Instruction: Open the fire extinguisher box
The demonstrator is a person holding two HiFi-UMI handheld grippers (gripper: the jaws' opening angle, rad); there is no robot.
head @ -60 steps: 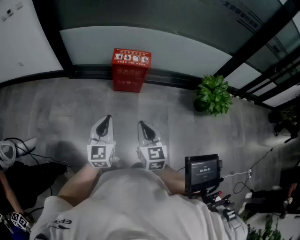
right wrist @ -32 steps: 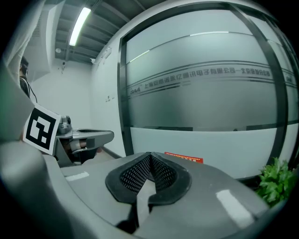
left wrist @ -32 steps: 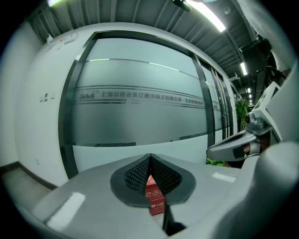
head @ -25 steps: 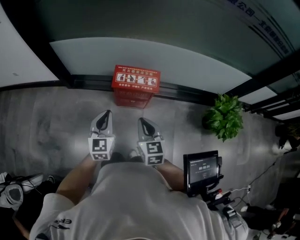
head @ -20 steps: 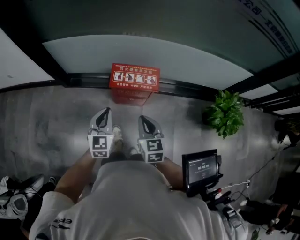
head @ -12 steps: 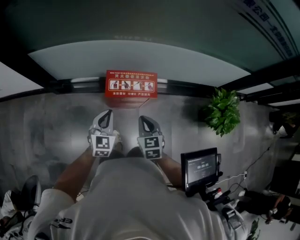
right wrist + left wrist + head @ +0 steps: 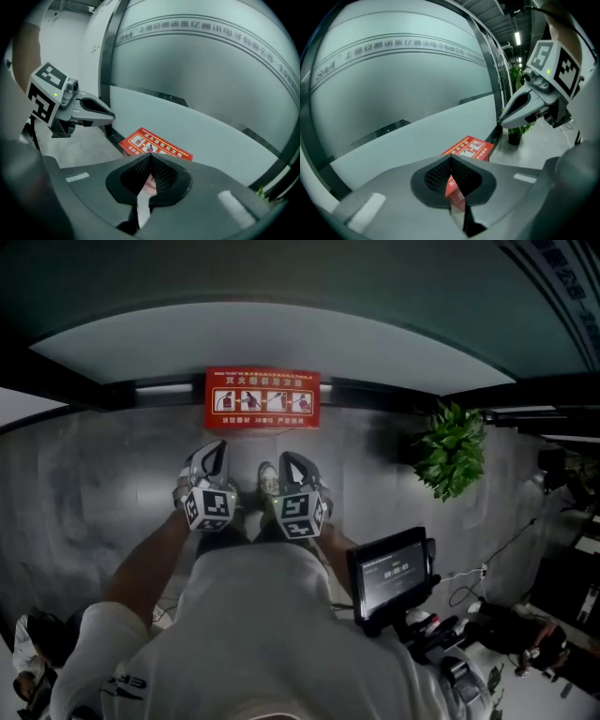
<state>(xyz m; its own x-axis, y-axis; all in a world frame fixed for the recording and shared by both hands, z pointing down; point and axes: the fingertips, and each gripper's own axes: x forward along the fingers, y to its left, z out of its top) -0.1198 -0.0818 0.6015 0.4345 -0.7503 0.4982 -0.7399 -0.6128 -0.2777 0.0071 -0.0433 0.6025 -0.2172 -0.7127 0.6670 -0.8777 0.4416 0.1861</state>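
Observation:
A red fire extinguisher box (image 7: pixel 262 398) stands on the grey floor against the frosted glass wall, its lid closed and printed with white pictograms. The box (image 7: pixel 469 148) also shows past my left jaws, and the box (image 7: pixel 157 143) lies past my right jaws. My left gripper (image 7: pixel 215 452) and right gripper (image 7: pixel 289 461) are held side by side just short of the box, both shut and empty. From each gripper view the other gripper is seen from the side: the right gripper (image 7: pixel 502 123) and the left gripper (image 7: pixel 112 116).
A potted green plant (image 7: pixel 453 450) stands on the floor to the box's right. A small monitor (image 7: pixel 392 572) on a rig hangs at the person's right hip. The person's shoe (image 7: pixel 267 479) shows between the grippers. Cables and gear lie at the far right.
The person has walked up to the wall: the red box has come closer and now sits straight ahead, just beyond the gripper tips. Both grippers have stayed shut.

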